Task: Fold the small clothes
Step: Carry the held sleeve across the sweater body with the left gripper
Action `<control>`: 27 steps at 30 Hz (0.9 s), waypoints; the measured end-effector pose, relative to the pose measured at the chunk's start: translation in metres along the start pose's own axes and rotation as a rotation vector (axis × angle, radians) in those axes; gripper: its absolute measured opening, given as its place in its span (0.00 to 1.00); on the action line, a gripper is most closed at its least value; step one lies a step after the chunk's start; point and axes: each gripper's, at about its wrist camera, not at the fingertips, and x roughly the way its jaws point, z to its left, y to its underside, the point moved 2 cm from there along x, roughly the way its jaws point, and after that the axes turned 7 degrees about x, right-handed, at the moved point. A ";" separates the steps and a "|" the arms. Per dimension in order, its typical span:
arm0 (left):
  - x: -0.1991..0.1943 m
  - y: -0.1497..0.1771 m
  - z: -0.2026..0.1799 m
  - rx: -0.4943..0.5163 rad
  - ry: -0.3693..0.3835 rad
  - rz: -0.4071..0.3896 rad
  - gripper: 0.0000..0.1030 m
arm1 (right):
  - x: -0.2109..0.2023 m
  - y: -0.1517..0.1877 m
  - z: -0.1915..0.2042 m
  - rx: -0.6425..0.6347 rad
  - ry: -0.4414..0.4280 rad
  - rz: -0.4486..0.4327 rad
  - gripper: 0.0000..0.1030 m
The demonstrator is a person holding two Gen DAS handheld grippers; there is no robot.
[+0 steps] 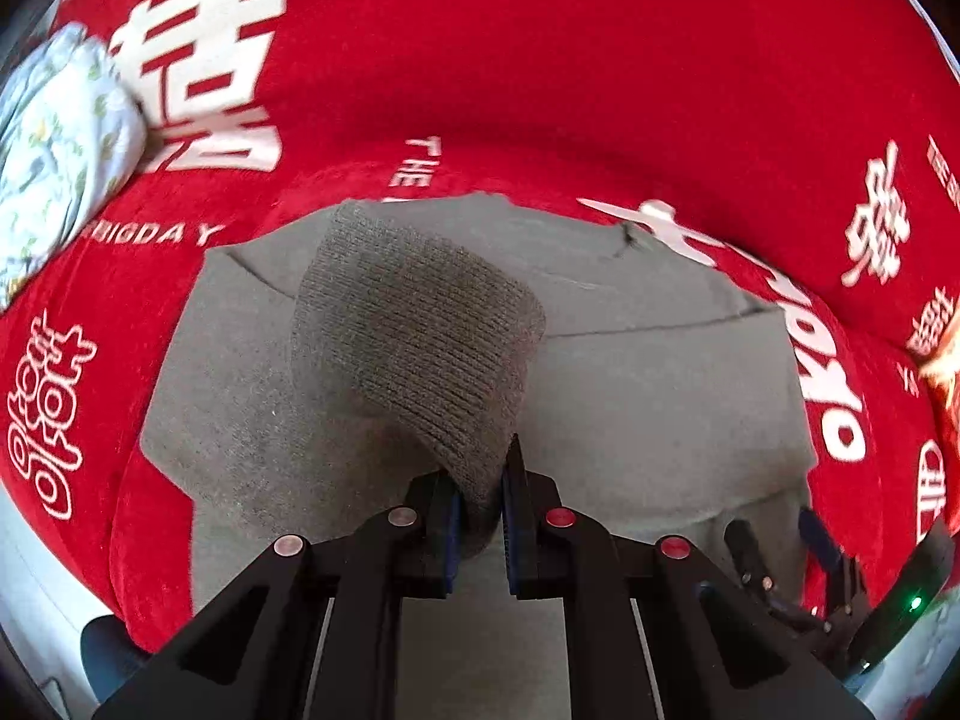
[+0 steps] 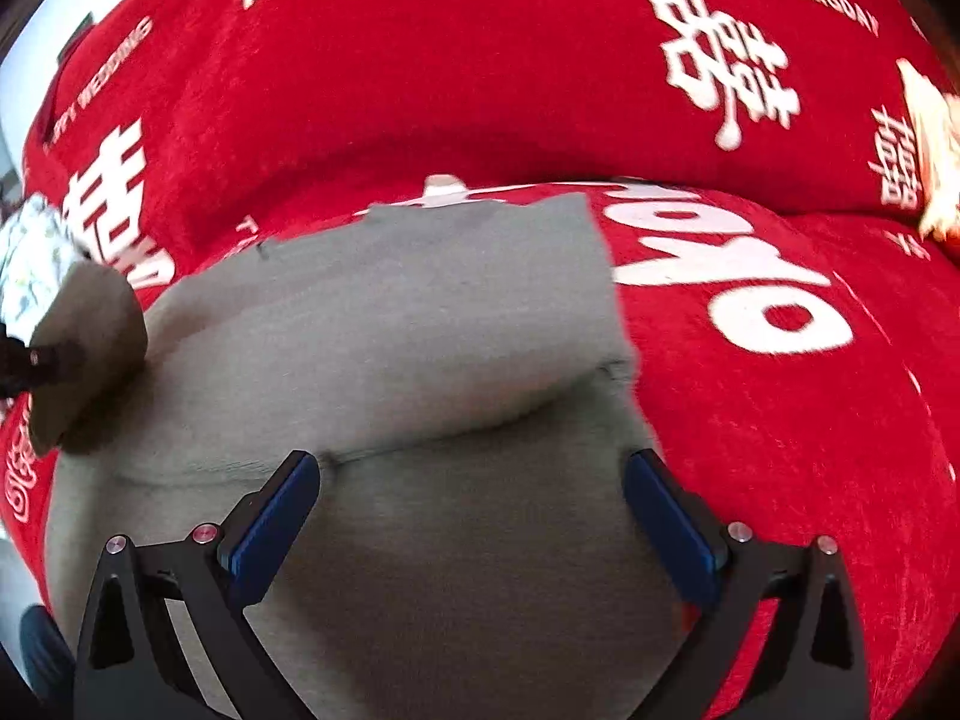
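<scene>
A small grey knit garment point(image 1: 648, 396) lies spread on a red printed cloth point(image 1: 540, 60). My left gripper point(image 1: 483, 516) is shut on the garment's ribbed cuff point(image 1: 414, 330) and holds it lifted above the body of the garment. In the right wrist view the garment point(image 2: 420, 324) lies partly folded, with a crease across its middle. My right gripper point(image 2: 474, 480) is open over the garment's near part, holding nothing. The lifted cuff point(image 2: 84, 336) and the left gripper show at that view's left edge. The right gripper also shows in the left wrist view point(image 1: 786, 546) at the lower right.
A white floral bundle point(image 1: 54, 156) lies at the far left on the red cloth point(image 2: 480, 60). An orange and white item point(image 2: 936, 156) sits at the right edge. The cloth's edge drops off at the lower left.
</scene>
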 end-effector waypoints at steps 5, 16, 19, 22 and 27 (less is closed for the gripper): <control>0.004 0.002 -0.029 0.039 -0.019 -0.009 0.12 | 0.003 0.001 -0.016 0.038 0.006 0.012 0.99; 0.004 -0.023 -0.080 0.071 0.002 -0.046 0.12 | 0.003 0.003 -0.016 0.026 -0.003 -0.007 0.99; 0.005 -0.028 -0.093 0.096 0.026 -0.049 0.12 | 0.001 0.004 -0.018 0.033 -0.022 -0.012 0.99; 0.011 -0.031 -0.105 0.118 0.048 -0.036 0.12 | 0.000 0.005 -0.018 0.025 -0.024 -0.007 0.99; 0.026 -0.032 -0.115 0.133 0.066 -0.010 0.12 | -0.005 0.010 -0.019 -0.005 -0.019 -0.006 0.99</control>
